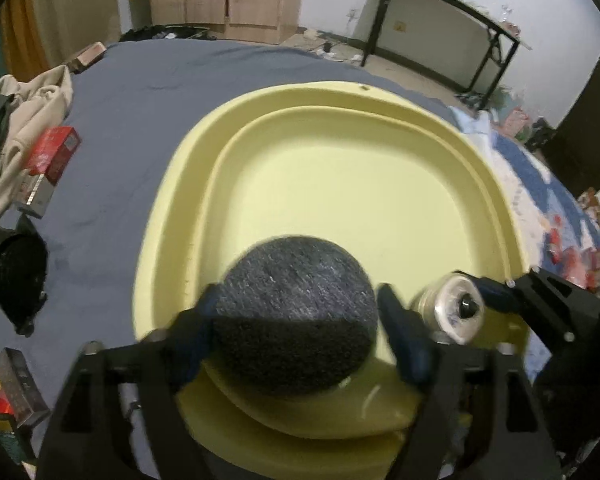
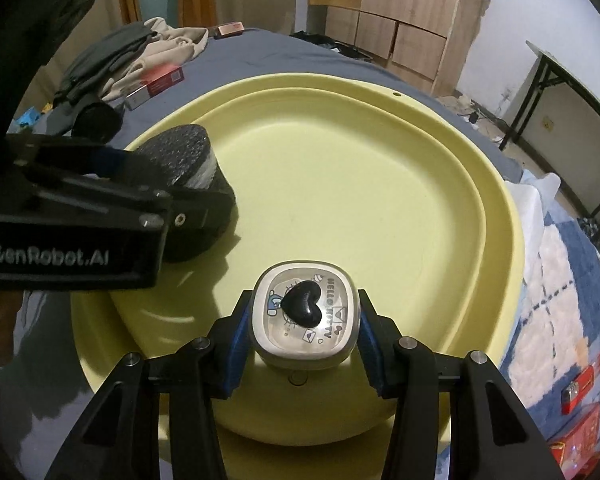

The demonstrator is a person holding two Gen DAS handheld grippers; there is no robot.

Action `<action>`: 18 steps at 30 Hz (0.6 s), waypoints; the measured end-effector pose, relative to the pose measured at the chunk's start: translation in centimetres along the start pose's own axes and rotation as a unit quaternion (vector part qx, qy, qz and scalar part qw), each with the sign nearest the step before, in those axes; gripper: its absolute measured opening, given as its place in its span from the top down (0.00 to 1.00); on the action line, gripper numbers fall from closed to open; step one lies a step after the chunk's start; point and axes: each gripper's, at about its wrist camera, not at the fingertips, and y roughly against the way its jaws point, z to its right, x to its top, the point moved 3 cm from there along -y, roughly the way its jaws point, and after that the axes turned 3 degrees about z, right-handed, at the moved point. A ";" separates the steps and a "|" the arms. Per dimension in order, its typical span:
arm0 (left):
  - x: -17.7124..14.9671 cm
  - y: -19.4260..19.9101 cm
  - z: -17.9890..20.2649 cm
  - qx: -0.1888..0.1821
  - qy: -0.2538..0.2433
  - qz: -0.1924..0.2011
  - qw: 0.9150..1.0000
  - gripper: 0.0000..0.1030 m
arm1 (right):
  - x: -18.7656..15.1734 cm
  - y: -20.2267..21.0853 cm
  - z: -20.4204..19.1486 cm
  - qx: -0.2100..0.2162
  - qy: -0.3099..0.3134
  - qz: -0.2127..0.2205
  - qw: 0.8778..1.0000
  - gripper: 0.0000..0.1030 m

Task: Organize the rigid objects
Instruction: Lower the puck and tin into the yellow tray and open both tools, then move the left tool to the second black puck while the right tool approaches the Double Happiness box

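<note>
Over the near edge of a pale yellow basin (image 2: pixel 496 208) set on a grey-blue bedsheet (image 1: pixel 148 92), the right gripper (image 2: pixel 305 336) grips a small rounded-square container (image 2: pixel 305 316), its blue pads pressed to the two flanks. The container stands upright, its clear lid printed with a cartoon and capped by a black heart-shaped knob (image 2: pixel 302 307). It sits low over the basin floor; whether its base touches cannot be told.

To the left in the basin, the left gripper (image 1: pixel 298 332) straddles a dark speckled round object (image 1: pixel 296 316), a squat cylinder standing on its flat end. Its jaws stand wide: the right pad is clear of the object, the left one lies against or just beside it, so the object reads as released and resting on the basin floor.

The two pieces stand side by side at the near rim, each directly between its own gripper's fingers, with the far and right stretch of the basin bare. The judgement is that the container is about to be let go beside the round object, and either gripper need only back toward the near side.

Red boxes (image 1: pixel 54 152) and crumpled clothing (image 2: pixel 168 46) lie on the bed to the left.
</note>
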 end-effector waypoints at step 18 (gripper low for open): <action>0.6 7.9 20.3 -0.107 -0.059 0.064 0.990 0.00 | -10.2 23.0 14.4 -0.082 -0.141 0.039 0.986 0.00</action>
